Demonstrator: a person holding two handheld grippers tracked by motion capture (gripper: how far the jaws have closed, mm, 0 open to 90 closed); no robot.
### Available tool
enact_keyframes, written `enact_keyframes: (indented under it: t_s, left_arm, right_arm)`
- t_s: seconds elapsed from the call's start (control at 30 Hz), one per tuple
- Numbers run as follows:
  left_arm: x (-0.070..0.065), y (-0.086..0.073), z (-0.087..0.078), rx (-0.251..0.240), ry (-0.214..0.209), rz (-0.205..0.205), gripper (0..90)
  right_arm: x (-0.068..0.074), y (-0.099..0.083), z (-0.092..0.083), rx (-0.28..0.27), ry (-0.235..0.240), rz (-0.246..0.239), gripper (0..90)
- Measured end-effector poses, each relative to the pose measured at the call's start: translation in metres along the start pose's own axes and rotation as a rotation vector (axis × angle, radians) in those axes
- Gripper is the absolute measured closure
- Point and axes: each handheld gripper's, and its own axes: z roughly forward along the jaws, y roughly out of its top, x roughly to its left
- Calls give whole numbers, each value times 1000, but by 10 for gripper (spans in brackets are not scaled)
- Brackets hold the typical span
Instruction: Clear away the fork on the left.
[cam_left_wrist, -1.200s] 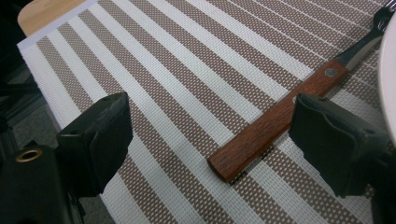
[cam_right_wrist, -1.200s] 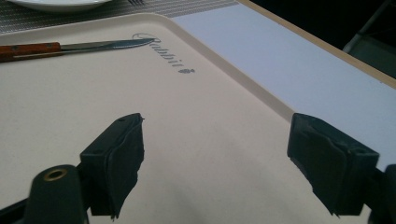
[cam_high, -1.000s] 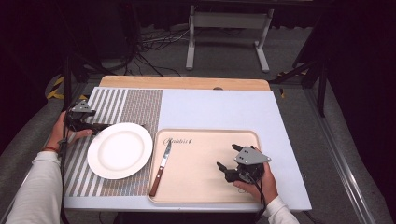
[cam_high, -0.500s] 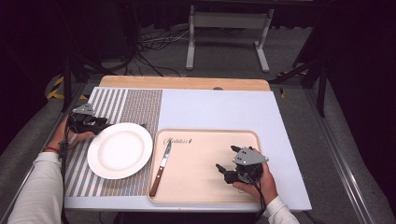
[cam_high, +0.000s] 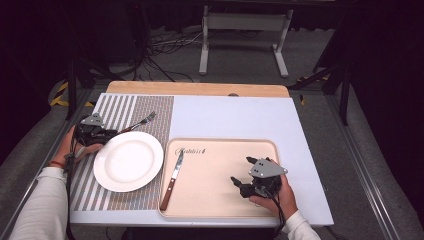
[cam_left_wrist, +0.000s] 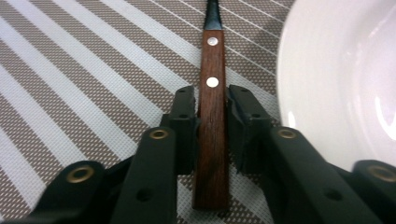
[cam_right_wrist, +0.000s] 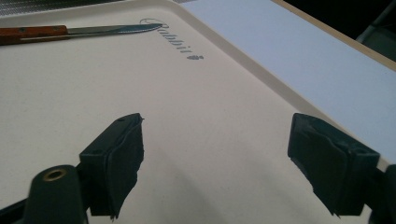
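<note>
Fork (cam_left_wrist: 213, 116) handle between left gripper (cam_left_wrist: 211, 109) jaws, just closing, beside plate (cam_left_wrist: 345, 79)

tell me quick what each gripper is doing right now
Left gripper: jaws have just been closing around the fork handle, beside the plate.
Right gripper: open, holding nothing, over the tray.

Brown wooden fork handle (cam_left_wrist: 212, 126), smooth, metal-riveted; round white plate (cam_left_wrist: 341, 79), glossy; striped placemat (cam_left_wrist: 84, 84), woven; beige plastic tray (cam_right_wrist: 196, 140), matt.
</note>
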Motion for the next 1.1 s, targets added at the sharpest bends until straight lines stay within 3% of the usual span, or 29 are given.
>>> enact_keyframes:
  t_s: [0.17,0.3,0.43,0.6,0.73,0.93,1.1]
  left_arm:
    - [2,-5,1,-30,-14,-49,655]
    - [2,-6,1,-39,-31,-76,723]
    - [-3,-3,0,-21,5,-56,756]
    - [-5,-7,0,-48,4,-117,757]
    - [-6,-6,0,-54,39,-149,757]
    - [-7,-6,-12,-146,86,-210,757]
    - [-11,-3,-18,-181,124,-221,758]
  right_arm:
    - [-1,1,1,-7,0,8,195]
    - [0,1,2,-4,4,9,195]
    - [4,3,5,6,7,-14,195]
    - [8,4,4,9,6,-38,195]
    - [8,4,1,3,-3,-40,195]
    - [9,5,-2,-5,-7,-45,195]
    - [9,5,-4,-12,-13,-46,196]
